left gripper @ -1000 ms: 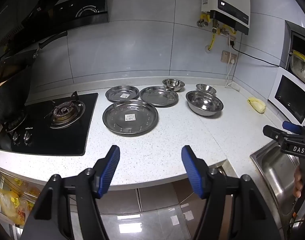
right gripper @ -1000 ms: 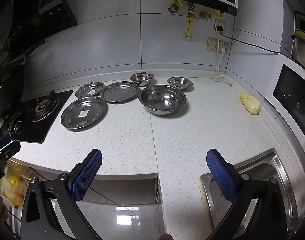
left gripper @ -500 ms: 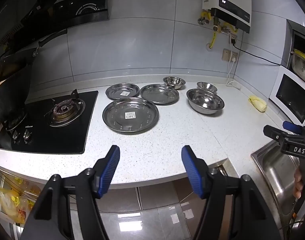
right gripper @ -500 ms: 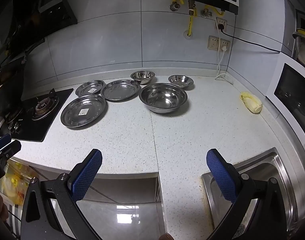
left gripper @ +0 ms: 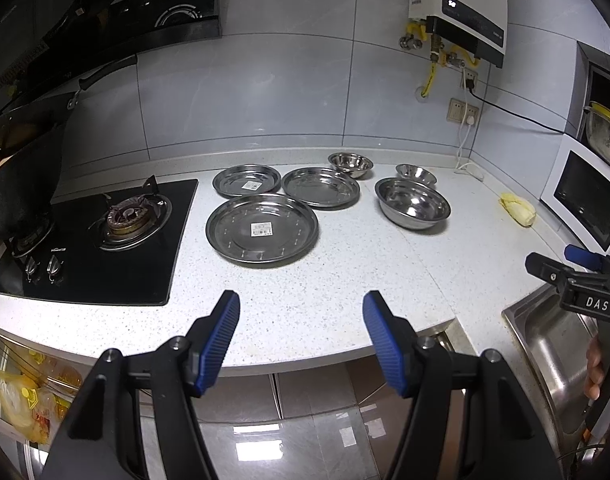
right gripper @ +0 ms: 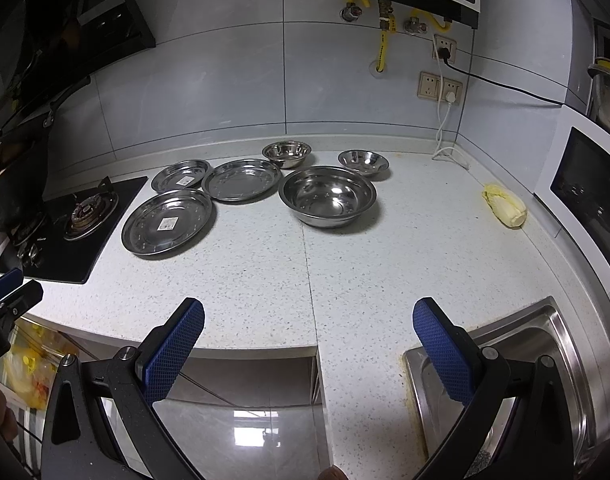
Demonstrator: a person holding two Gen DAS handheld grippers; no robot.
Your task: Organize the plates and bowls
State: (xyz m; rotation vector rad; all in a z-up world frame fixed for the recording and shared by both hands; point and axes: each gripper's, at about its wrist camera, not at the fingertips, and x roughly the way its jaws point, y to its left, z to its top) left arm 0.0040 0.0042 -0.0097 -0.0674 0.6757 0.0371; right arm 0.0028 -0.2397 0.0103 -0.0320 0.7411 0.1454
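Hovering apart, left gripper [left gripper: 301, 322], right gripper [right gripper: 309, 328]; jaws wide, arms cropped.

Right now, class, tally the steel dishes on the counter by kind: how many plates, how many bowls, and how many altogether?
Plates: 3
Bowls: 3
Total: 6

On the counter [right gripper: 265, 280], 3 plates and 3 bowls sit in the upper middle of the frame. The large plate [right gripper: 167, 222] lies lower left, just right of the stove [right gripper: 71, 228]. Behind it sit the small plate [right gripper: 181, 176] and, to its right, the middle plate [right gripper: 243, 179]. The large bowl [right gripper: 327, 196] lies right of them, with 2 small bowls [right gripper: 287, 153] [right gripper: 363, 161] behind it. The sink [right gripper: 537, 380] is at lower right.
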